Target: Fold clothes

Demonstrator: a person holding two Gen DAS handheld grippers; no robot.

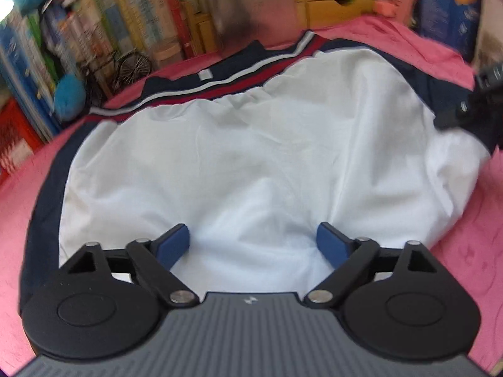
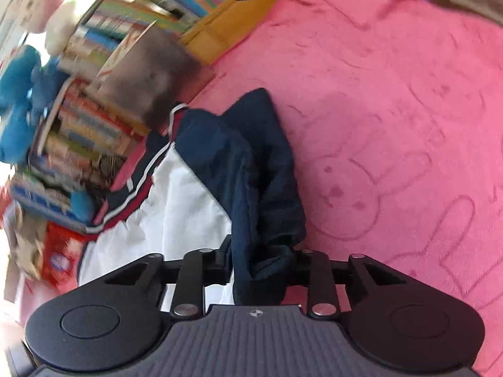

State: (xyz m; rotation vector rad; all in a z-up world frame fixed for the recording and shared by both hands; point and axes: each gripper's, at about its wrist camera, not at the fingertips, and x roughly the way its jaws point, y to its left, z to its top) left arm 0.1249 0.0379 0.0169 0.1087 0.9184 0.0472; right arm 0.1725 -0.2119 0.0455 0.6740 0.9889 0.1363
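Jacket [image 1: 239, 144] spread inside out on a pink blanket [image 1: 440, 56], white lining up, navy shell showing as a border round the edges. Long axis running left to right across the left wrist view, roughly level with the row of books [image 1: 103, 31] behind; striped red, white and navy band [image 1: 220, 84] along the far edge, facing the books. Small white label [image 1: 205, 74] on the navy part near that band.

Left gripper [image 1: 251, 245] low over the near part of the lining, jaws spread wide, blue pads [image 1: 176, 245] well apart and holding nothing; white cloth visible between them. Whether the pads touch the lining: cannot tell.

Right gripper [image 2: 261, 264] at the jacket's right end, jaws clenched on a bunched fold of navy fabric [image 2: 251, 172]. Fabric rising from between the jaws and trailing away toward the striped band and the books, with white lining to its left and pink blanket to its right. Fingertips buried in the cloth, pads not visible. A black piece, probably the right gripper, cut off at the right edge of the left wrist view, over the jacket's right end.

Near edge of the jacket hidden under the left gripper's body. Background blurred: books, a blue plush toy [image 2: 15, 100], a yellow wooden box [image 2: 226, 25], titles unreadable. Faint rabbit outlines pressed into the blanket.
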